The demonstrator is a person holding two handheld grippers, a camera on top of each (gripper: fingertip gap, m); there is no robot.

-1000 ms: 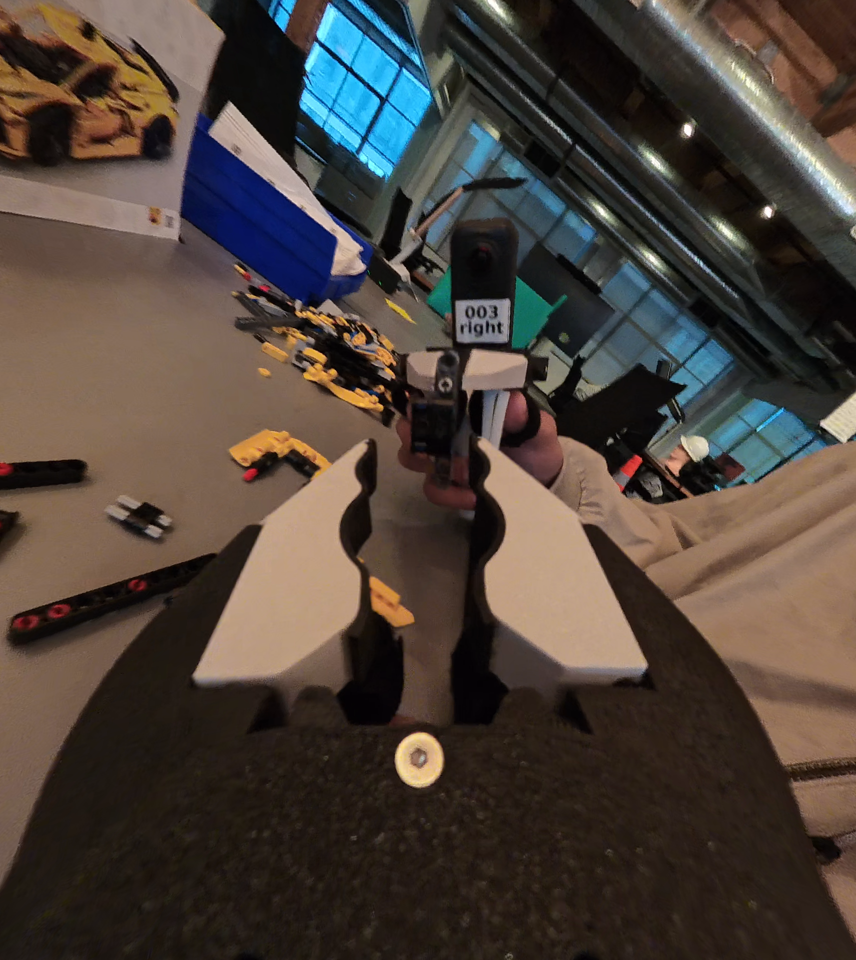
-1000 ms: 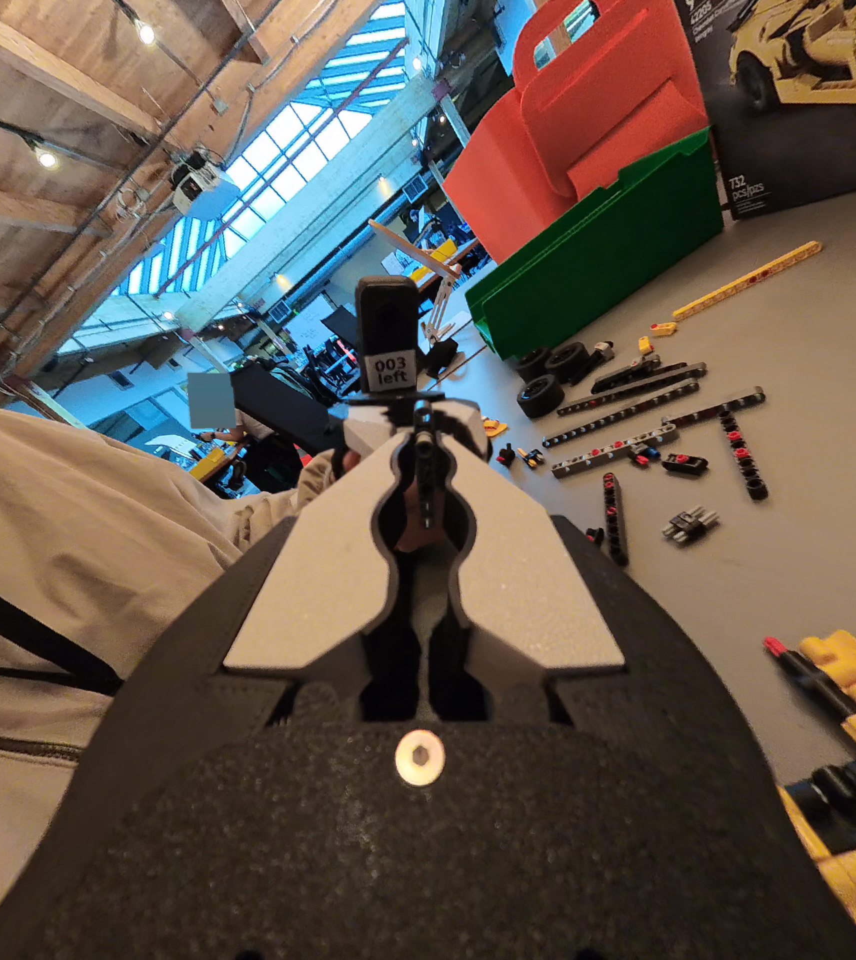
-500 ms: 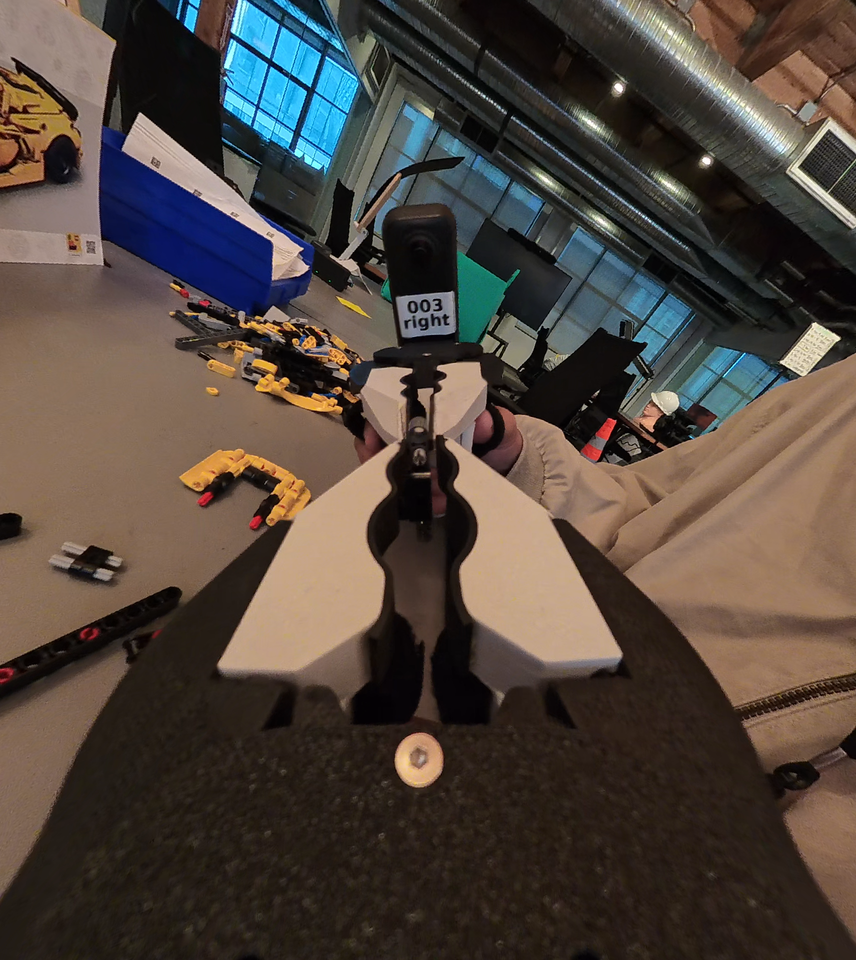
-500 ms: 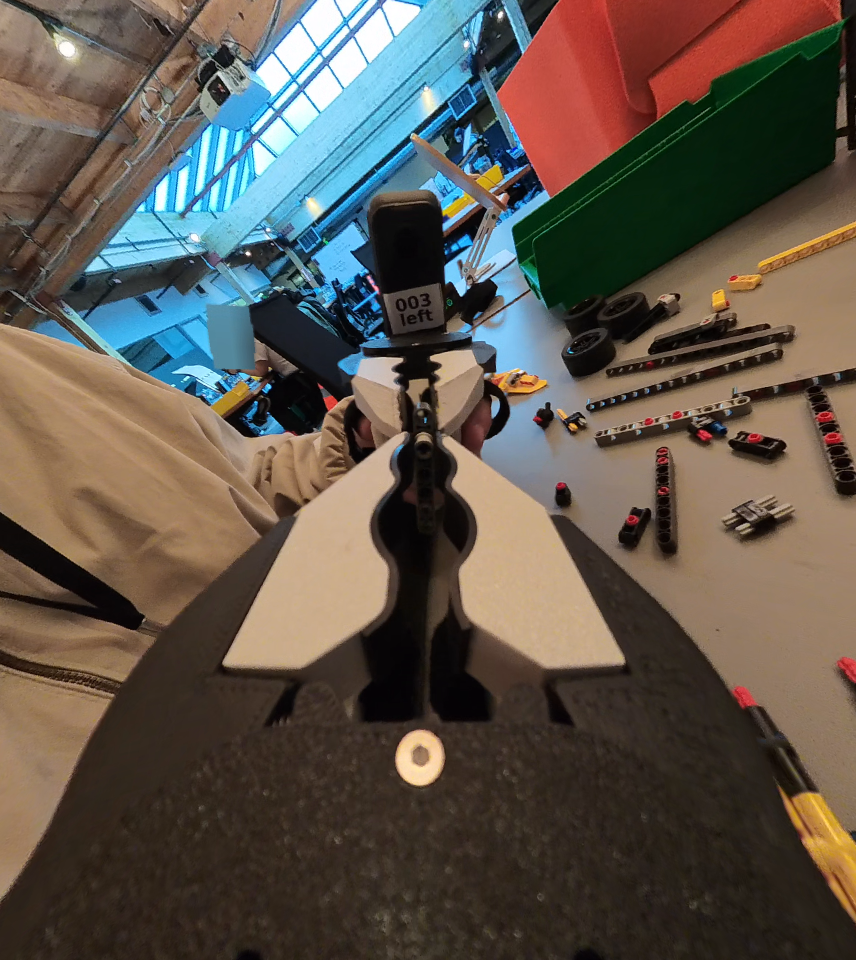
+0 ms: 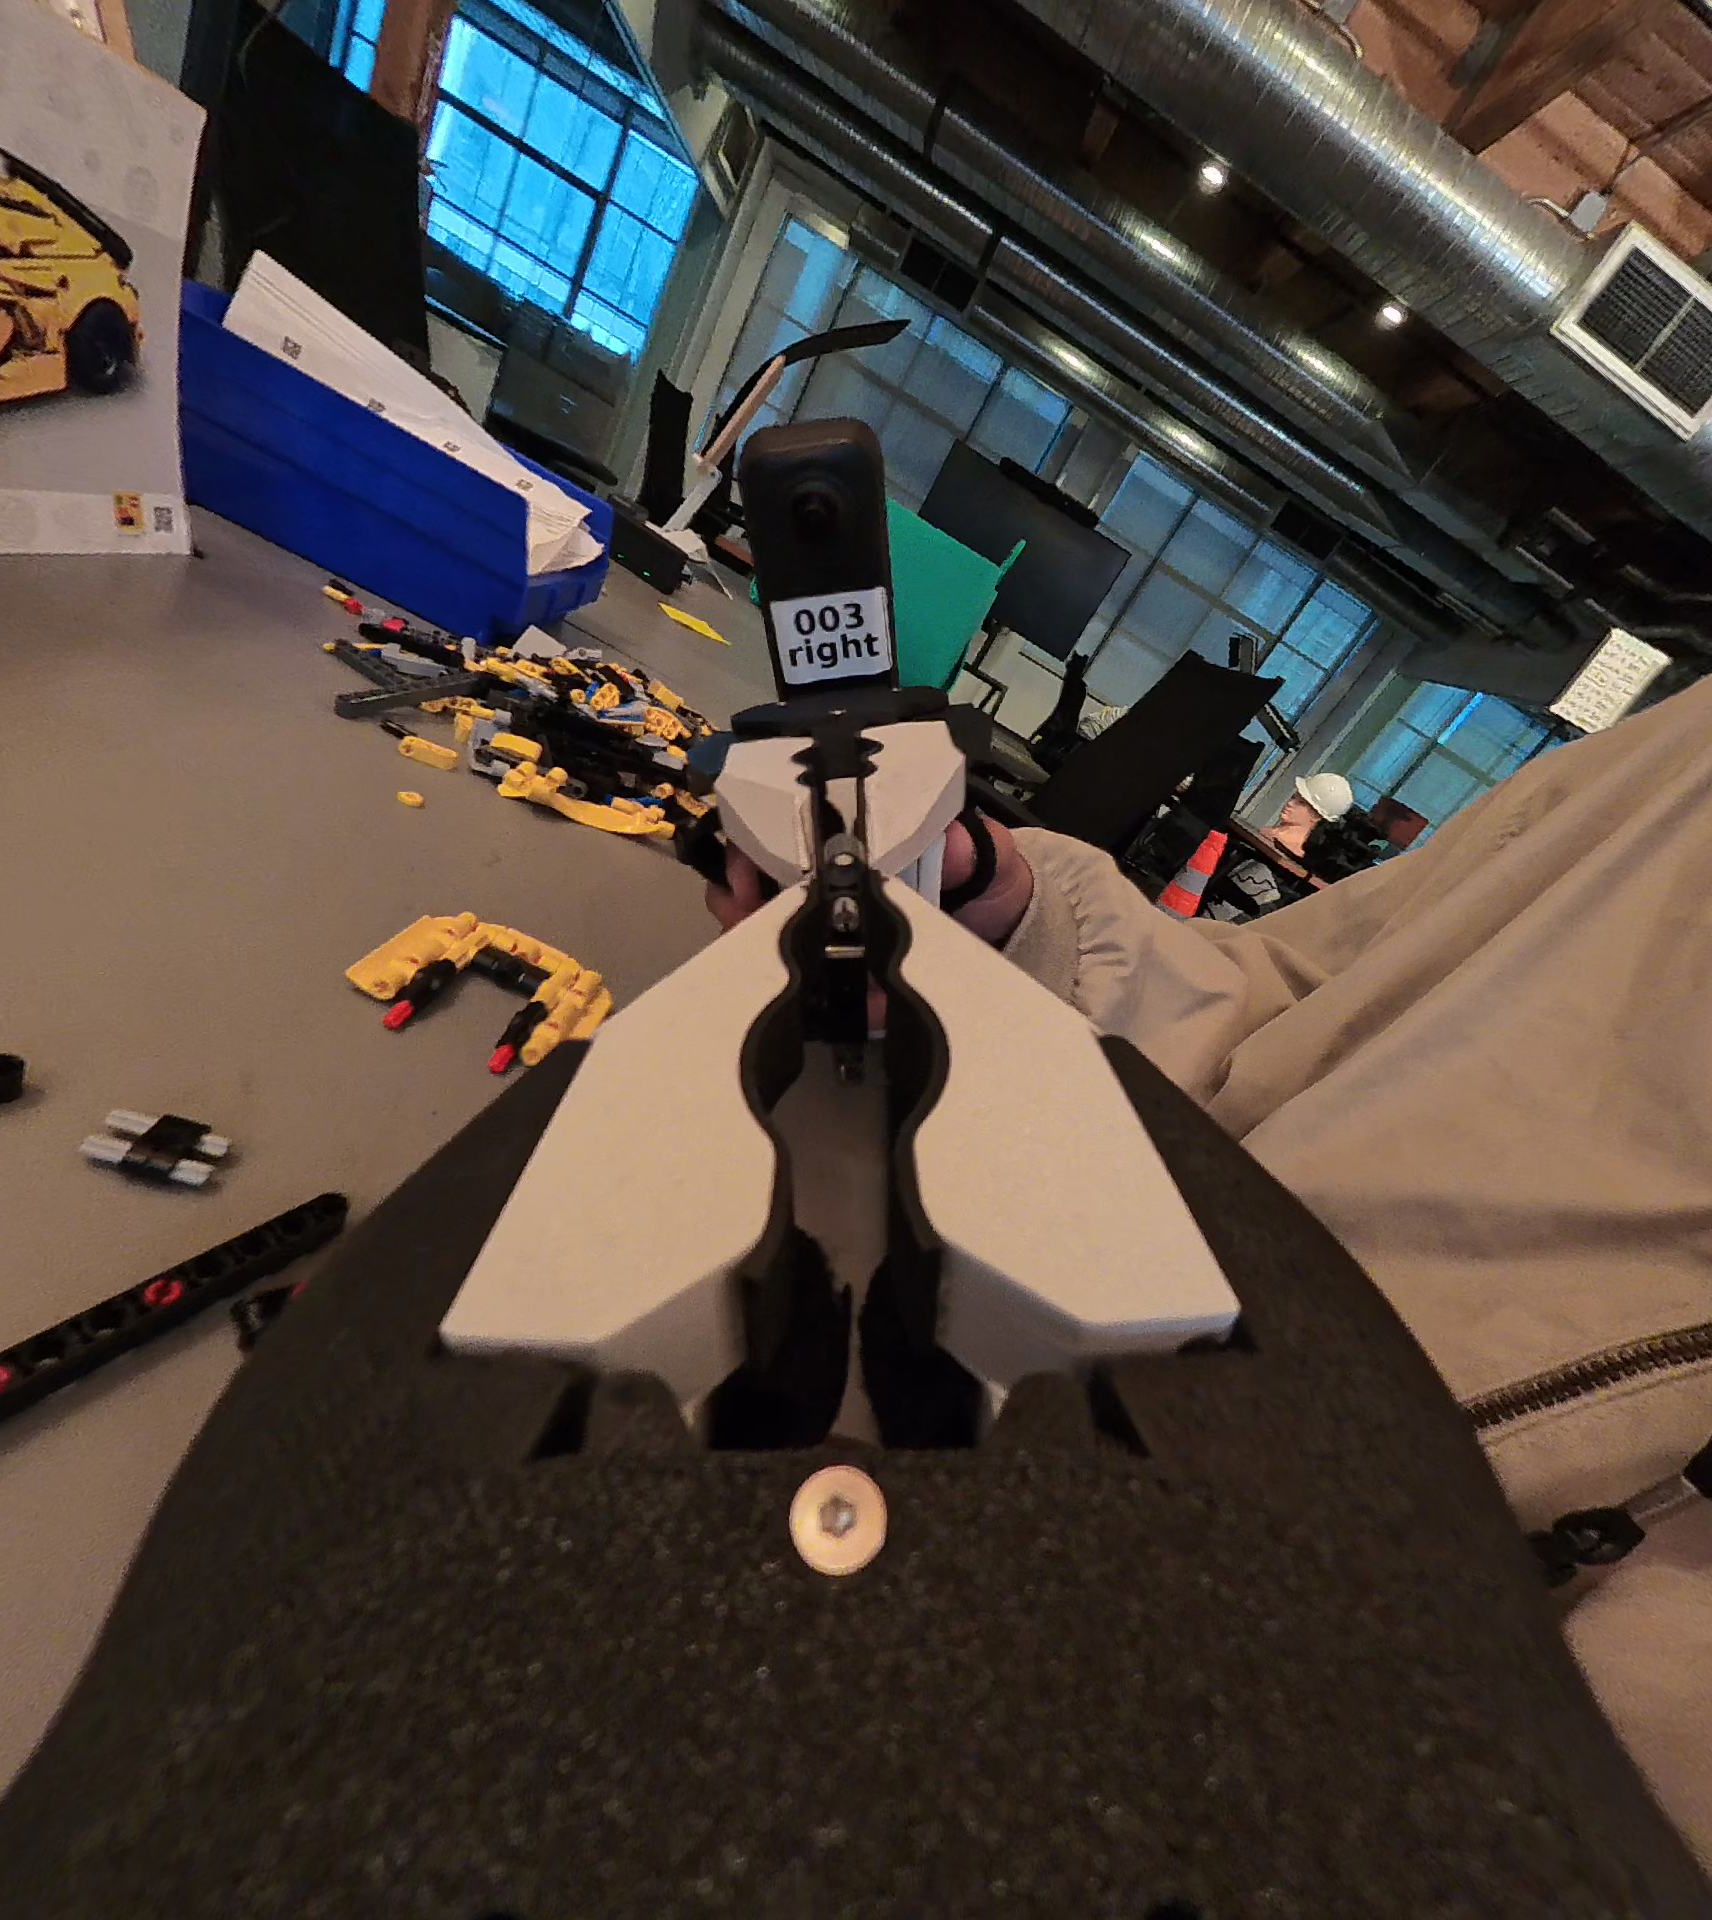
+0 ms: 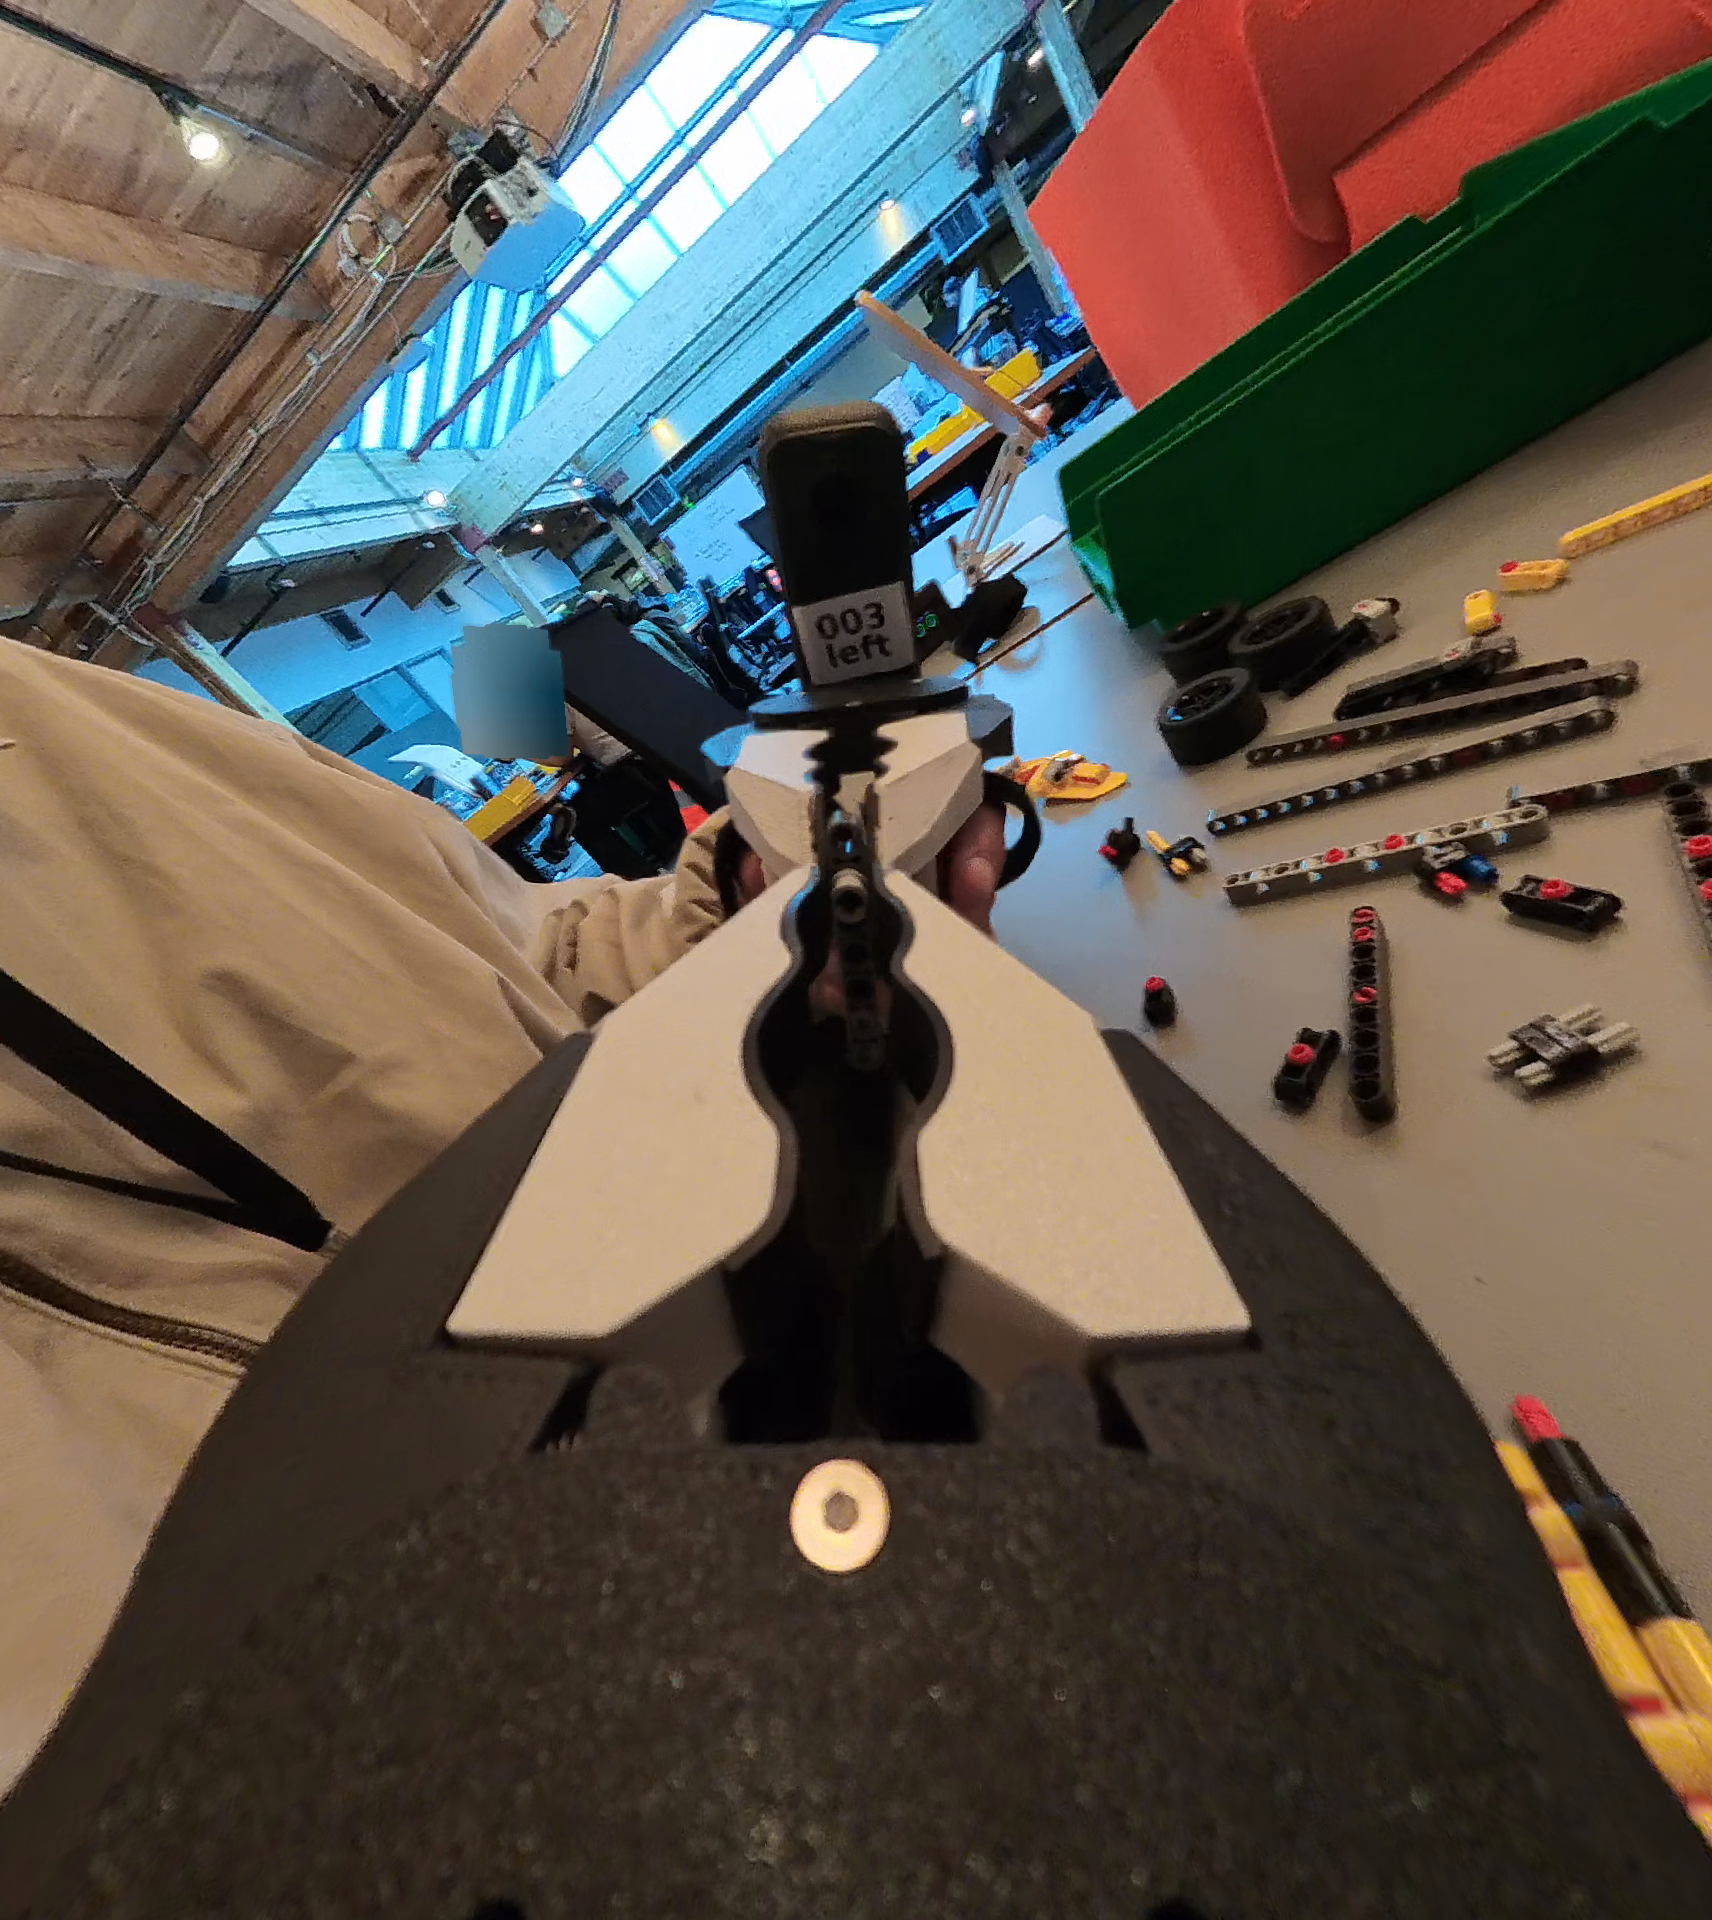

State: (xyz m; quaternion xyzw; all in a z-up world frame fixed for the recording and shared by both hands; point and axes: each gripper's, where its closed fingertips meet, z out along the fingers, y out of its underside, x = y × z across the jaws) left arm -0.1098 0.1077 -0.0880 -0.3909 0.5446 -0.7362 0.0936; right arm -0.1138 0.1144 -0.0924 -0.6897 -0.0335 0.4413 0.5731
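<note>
Grey table [image 5: 156, 852] strewn with black beams [image 6: 1434, 717], yellow pieces [image 5: 488, 977], wheels [image 6: 1210, 717]

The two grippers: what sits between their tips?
A slim black holed beam, pinched by both the right gripper and the left gripper; clearest in the right wrist view.

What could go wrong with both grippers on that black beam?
1. Left gripper and right gripper both clamp the black beam tip to tip; any misaligned pull could twist it loose.
2. The fingers' hold looks shallow; a slip would likely drop it onto the cluttered table.
</note>
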